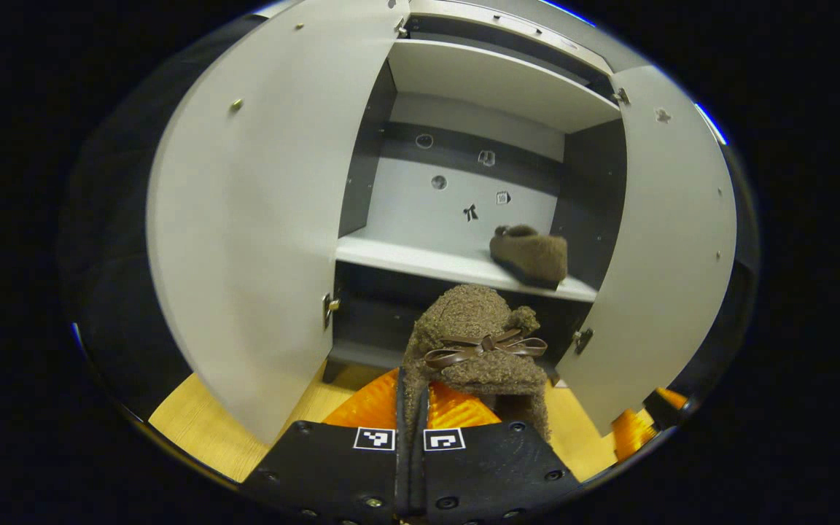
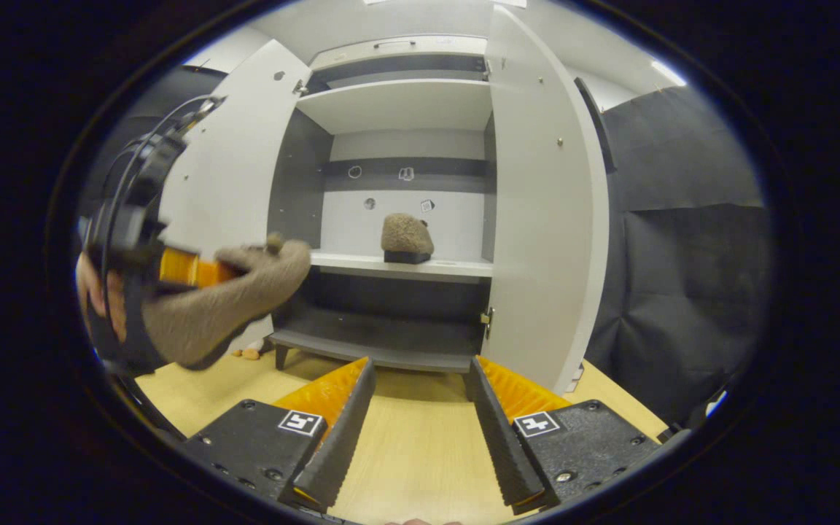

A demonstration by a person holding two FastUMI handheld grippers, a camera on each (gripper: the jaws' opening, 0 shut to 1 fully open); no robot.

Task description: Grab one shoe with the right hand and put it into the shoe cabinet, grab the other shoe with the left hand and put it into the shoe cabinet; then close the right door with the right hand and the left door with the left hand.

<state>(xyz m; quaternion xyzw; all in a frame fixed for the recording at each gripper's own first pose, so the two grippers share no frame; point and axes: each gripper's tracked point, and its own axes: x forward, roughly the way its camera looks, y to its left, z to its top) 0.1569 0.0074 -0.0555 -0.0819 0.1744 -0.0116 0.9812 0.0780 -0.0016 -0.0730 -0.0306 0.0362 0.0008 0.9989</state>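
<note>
Left gripper view: L tongs [image 1: 411, 408] clamp shoe [image 1: 475, 343]; R tongs [image 2: 420, 430] agape.

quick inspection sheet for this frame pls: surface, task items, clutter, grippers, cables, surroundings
Surface: wooden floor, bare ahead of the right gripper.
Job's things: one shoe on the middle shelf; second shoe in the left gripper; cabinet doors both open.
Clutter: small bits on the floor by the cabinet foot, too small to identify.
Grippers: left gripper shut on the second shoe; right gripper open, holding nothing.
Cables: black cable looping above the left gripper.
Surroundings: black cloth wall.
</note>
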